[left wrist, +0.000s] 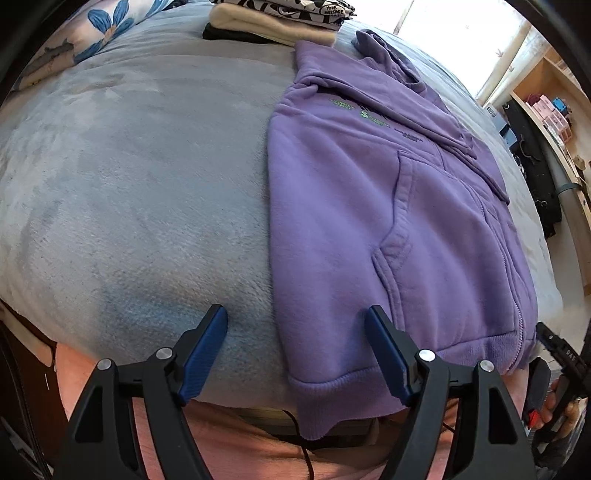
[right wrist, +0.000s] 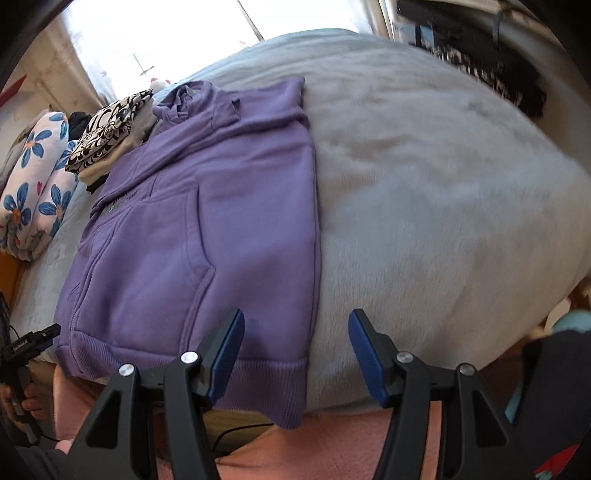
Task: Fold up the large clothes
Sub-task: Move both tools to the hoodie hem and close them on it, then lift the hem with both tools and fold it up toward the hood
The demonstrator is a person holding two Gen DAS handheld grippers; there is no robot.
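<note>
Both tools gape empty: I hold the left tool (left wrist: 295, 354) over the hoodie's (left wrist: 388, 206) left hem corner, the right tool (right wrist: 295, 354) over its right one. Hoodie lies flat, sleeves folded in, on the bed (left wrist: 129, 184), hem overhanging the near edge.

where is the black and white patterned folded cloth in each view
Left wrist view: the black and white patterned cloth sits at the top centre edge, on a cream folded piece, just beyond the purple hoodie.
Right wrist view: the same cloth lies upper left, between the floral pillow and the hoodie's hood.
Shared landmark: the purple hoodie on the grey blanket.
</note>
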